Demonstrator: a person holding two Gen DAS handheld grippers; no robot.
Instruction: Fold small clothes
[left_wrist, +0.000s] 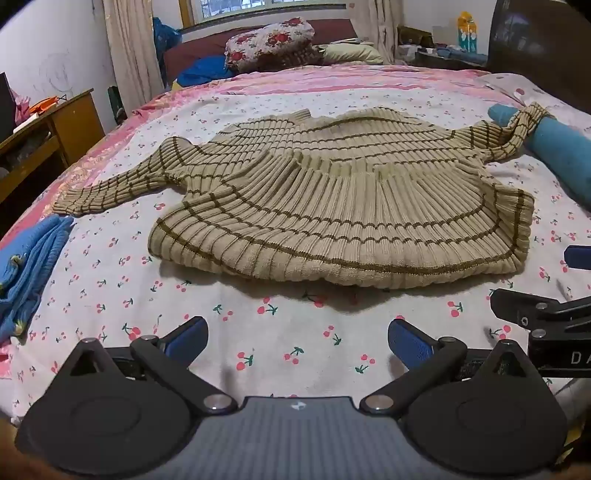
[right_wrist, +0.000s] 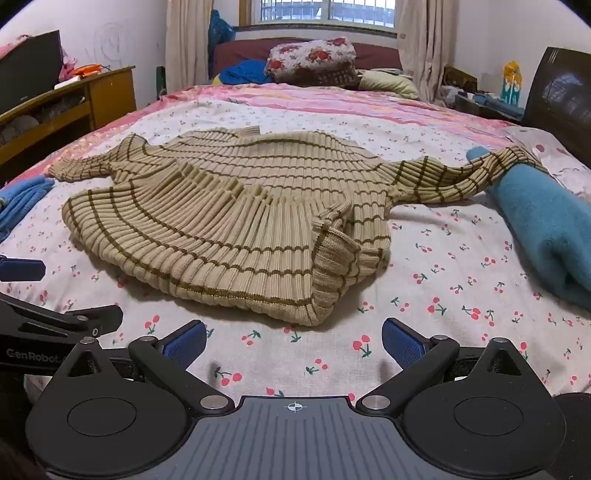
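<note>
- A beige ribbed sweater (left_wrist: 332, 206) with thin brown stripes lies in the middle of the bed, partly folded: its lower half is doubled up over the chest, making a thick rounded edge nearest to us.
- From the right wrist camera we see the same sweater (right_wrist: 229, 229), with the ribbed hem curling open at its near right corner.
- Its left sleeve (left_wrist: 110, 188) stretches flat toward the left edge of the bed, the cuff just beside a crumpled blue knitted garment (left_wrist: 29, 266).
- Its right sleeve (right_wrist: 461, 177) reaches to the right and drapes over a rolled teal towel (right_wrist: 546, 225), touching it.
- The bedsheet (left_wrist: 280, 332) beneath is white with small red cherries, and a pink striped cover lies farther back.
- Our left gripper (left_wrist: 297, 338) hovers low over bare sheet, near the folded edge of the sweater but apart from it. Its blue-padded fingers are spread wide and hold nothing.
- Our right gripper (right_wrist: 293, 338) sits just short of the sweater's near right corner, its fingers equally wide apart and holding nothing.
- The two grippers are side by side; each camera catches the other's black frame at its edge.
- At the head of the bed lie a rose-patterned pillow (right_wrist: 314, 57) and a blue cloth, below a curtained window.
- A wooden desk (right_wrist: 74, 99) stands to the left of the bed.
</note>
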